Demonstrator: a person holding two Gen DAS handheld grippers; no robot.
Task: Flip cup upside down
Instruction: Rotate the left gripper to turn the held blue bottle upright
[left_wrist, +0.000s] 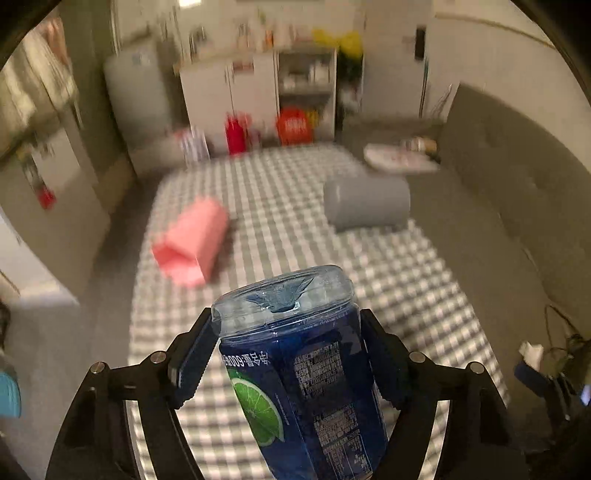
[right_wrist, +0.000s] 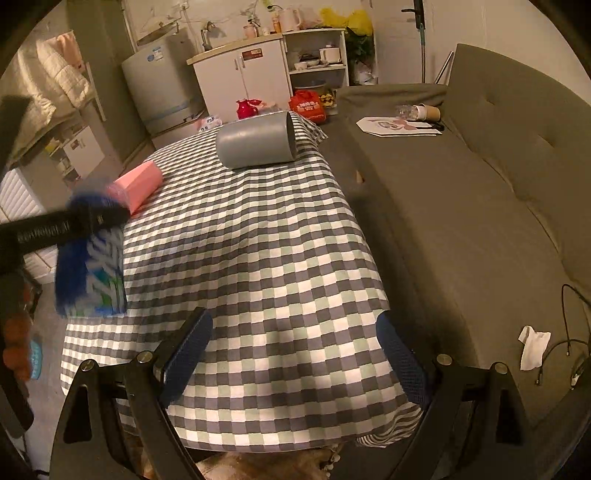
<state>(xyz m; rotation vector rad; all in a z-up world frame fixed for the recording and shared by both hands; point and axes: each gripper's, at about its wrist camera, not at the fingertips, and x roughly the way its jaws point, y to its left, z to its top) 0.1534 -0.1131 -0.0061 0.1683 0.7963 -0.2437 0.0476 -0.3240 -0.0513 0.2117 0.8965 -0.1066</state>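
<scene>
A blue cut-bottle cup is gripped base-up by the left tongs above the checkered counter; its contents cannot be made out. A pink cup and a grey cup are laid on their sides. The right tongs are held open, empty.
</scene>
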